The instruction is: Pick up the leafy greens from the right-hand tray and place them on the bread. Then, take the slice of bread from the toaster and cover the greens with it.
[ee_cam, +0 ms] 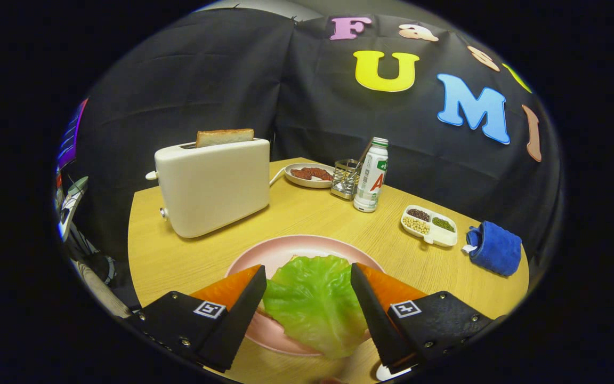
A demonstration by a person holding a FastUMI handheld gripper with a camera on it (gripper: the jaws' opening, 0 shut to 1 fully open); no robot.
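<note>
Two gripper fingers (pixel 253 290) are seen spread wide apart at either side of a green lettuce leaf (pixel 312 304), so the gripper (pixel 307 277) is open and grips nothing; whether the fingers touch the leaf's edges cannot be told. The leaf is laid across a pink plate (pixel 280 250) near the front edge of the round wooden table (pixel 312 213). A pale sliver at the leaf's far edge may be bread beneath it, but that cannot be confirmed. Lying so, the greens fit either a leaf just set down and released or one about to be gripped.

Behind the plate, toward the table's left edge, a cream toaster (pixel 213 184) is stood with one slice of bread (pixel 224 137) raised out of its slot, where it can be reached from above. Along the back edge a small dish of dark red food (pixel 311 174), a wire holder (pixel 345 178) and a white bottle (pixel 371 176) are grouped. Near the right edge a divided tray of beans (pixel 428 225) and a rolled blue cloth (pixel 494 248) are kept well apart from the plate.
</note>
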